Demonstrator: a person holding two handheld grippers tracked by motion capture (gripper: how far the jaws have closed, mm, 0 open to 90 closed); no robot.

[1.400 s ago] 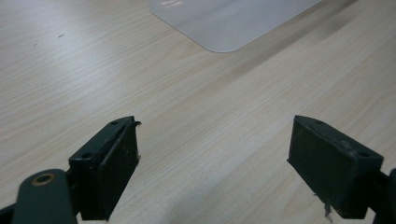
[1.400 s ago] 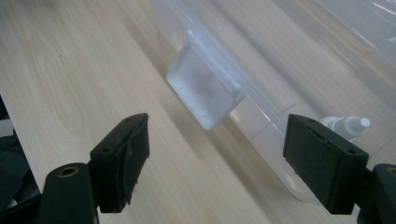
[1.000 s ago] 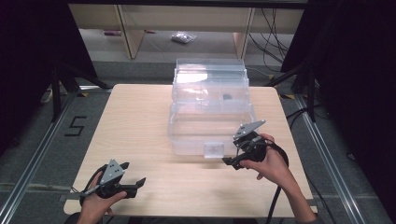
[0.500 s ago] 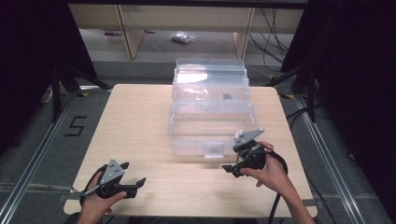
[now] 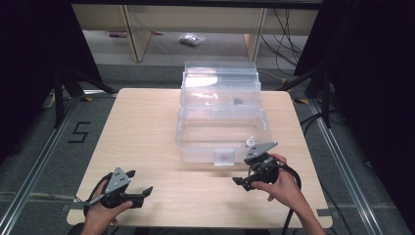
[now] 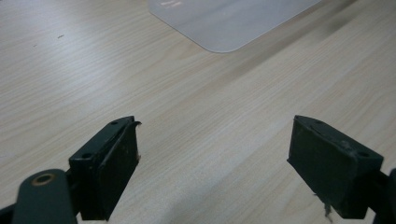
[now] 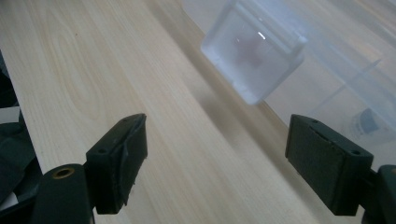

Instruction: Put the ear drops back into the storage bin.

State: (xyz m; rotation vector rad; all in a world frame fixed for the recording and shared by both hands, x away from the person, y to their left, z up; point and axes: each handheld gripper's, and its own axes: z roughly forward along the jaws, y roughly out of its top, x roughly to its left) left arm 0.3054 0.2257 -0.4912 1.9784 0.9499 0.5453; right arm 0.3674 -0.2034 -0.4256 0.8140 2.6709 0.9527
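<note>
A clear plastic box (image 5: 222, 132) with its lid raised stands in the middle of the wooden table (image 5: 147, 127). It has a frosted latch (image 5: 224, 157) on its front wall and a small dark object (image 5: 238, 102) inside. My right gripper (image 5: 243, 182) hovers low just in front of the box's right end, open and empty. In the right gripper view its jaws (image 7: 217, 158) frame bare wood, with the latch (image 7: 254, 51) and box wall (image 7: 336, 70) beyond. My left gripper (image 5: 138, 181) rests open near the front left edge. In its own view the jaws (image 6: 215, 168) stand wide apart, and a box corner (image 6: 224, 18) lies ahead.
Black cables trail from both grippers toward the table's front edge. Beyond the table are a wooden shelf frame (image 5: 132, 29), a small bag (image 5: 192, 39) on the floor and metal rails at both sides. A "5" marking (image 5: 78, 132) is on the floor at left.
My right gripper has sunk toward the table and drawn slightly back from the box front. The left gripper has stayed where it was.
</note>
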